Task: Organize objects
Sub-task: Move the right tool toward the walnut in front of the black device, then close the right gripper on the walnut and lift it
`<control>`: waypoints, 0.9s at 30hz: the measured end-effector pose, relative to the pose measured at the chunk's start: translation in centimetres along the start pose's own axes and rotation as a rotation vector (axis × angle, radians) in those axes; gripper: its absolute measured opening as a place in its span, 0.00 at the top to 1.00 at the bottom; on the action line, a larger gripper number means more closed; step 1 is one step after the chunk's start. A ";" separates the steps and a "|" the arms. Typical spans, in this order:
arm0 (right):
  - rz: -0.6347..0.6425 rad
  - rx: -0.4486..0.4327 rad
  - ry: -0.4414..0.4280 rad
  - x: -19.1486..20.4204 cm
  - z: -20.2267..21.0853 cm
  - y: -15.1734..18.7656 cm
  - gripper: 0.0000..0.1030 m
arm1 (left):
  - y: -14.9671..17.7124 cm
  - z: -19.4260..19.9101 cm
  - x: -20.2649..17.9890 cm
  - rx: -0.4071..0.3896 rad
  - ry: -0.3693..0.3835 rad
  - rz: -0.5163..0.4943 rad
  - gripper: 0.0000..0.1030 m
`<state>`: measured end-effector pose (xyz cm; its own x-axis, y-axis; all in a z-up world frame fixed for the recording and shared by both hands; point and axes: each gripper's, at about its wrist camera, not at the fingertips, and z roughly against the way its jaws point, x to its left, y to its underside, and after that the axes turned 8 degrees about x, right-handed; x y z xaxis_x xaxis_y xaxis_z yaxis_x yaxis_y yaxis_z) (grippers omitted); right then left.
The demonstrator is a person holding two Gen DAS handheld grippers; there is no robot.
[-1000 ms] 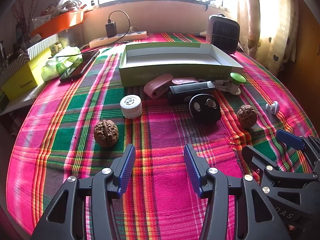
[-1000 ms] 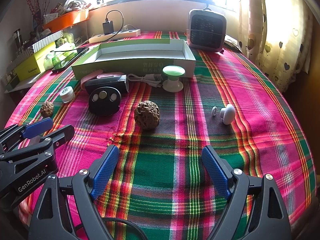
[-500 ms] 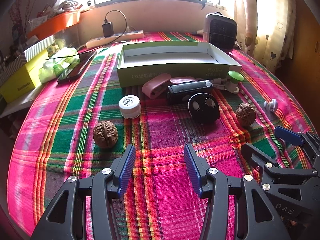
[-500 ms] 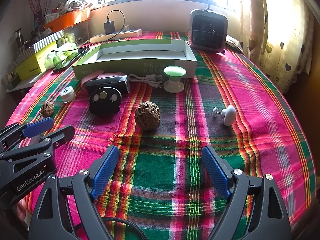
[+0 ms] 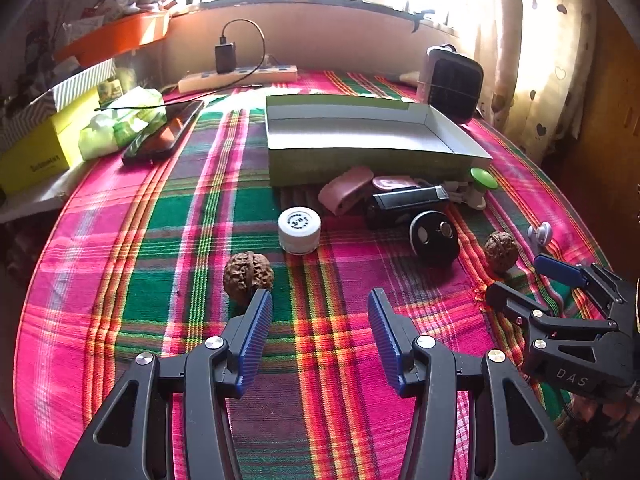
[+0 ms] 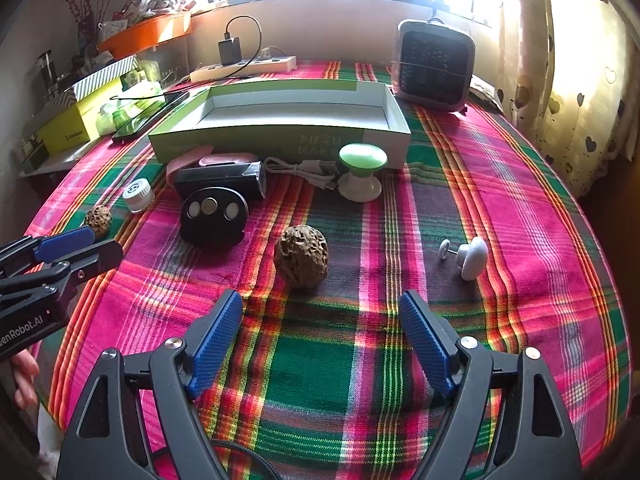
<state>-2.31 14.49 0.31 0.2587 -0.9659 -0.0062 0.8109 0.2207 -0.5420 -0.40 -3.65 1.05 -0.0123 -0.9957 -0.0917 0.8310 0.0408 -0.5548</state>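
On the plaid tablecloth, a brown walnut (image 5: 248,276) lies just beyond the left finger of my open left gripper (image 5: 320,300), not between its jaws. A second walnut (image 6: 302,256) sits just ahead of my right gripper (image 6: 320,300). Its jaws are wide and closing, and nothing is between them. In front of the open green box (image 6: 280,144) lie a white jar (image 5: 299,230), a round black button device (image 6: 212,216), a black case (image 6: 220,180), a pink case (image 5: 346,188), a white cable (image 6: 304,168) and a green-topped stand (image 6: 362,168). A white knob (image 6: 472,256) rests to the right.
A small heater (image 6: 434,64) and a power strip (image 6: 244,66) stand at the back by the window. A phone (image 5: 164,136) and a yellow box (image 5: 36,156) lie at the far left. A curtain hangs on the right, past the table edge.
My left gripper has shifted left, so the walnut now lies close to its left fingertip. The right gripper's jaws have narrowed slightly, and its walnut sits a little nearer.
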 end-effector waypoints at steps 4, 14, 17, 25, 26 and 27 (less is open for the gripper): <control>-0.013 0.001 -0.009 -0.5 -0.2 -0.7 0.24 | -0.6 -0.3 1.0 0.001 0.008 0.017 0.53; 0.002 0.025 -0.019 -0.3 -1.0 -1.5 0.26 | -1.2 0.4 2.7 -0.043 -0.048 0.050 0.53; 0.010 0.025 -0.012 -0.3 -1.1 -1.7 0.29 | -1.5 -0.2 3.0 -0.026 -0.049 0.050 0.53; 0.004 0.020 -0.007 -0.5 -1.2 -2.1 0.41 | -2.0 -1.7 3.3 0.009 -0.049 0.052 0.53; 0.003 0.019 -0.008 -0.6 -1.2 -2.1 0.43 | -2.1 -1.9 3.4 0.015 -0.055 0.053 0.54; 0.001 0.018 -0.009 -0.6 -1.2 -2.1 0.43 | -2.1 -2.0 3.4 0.018 -0.053 0.056 0.56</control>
<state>-4.78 14.45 0.48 0.2639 -0.9646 0.0009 0.8201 0.2239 -0.5266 -3.30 -7.00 0.23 0.0640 -0.9949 -0.0781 0.8396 0.0960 -0.5347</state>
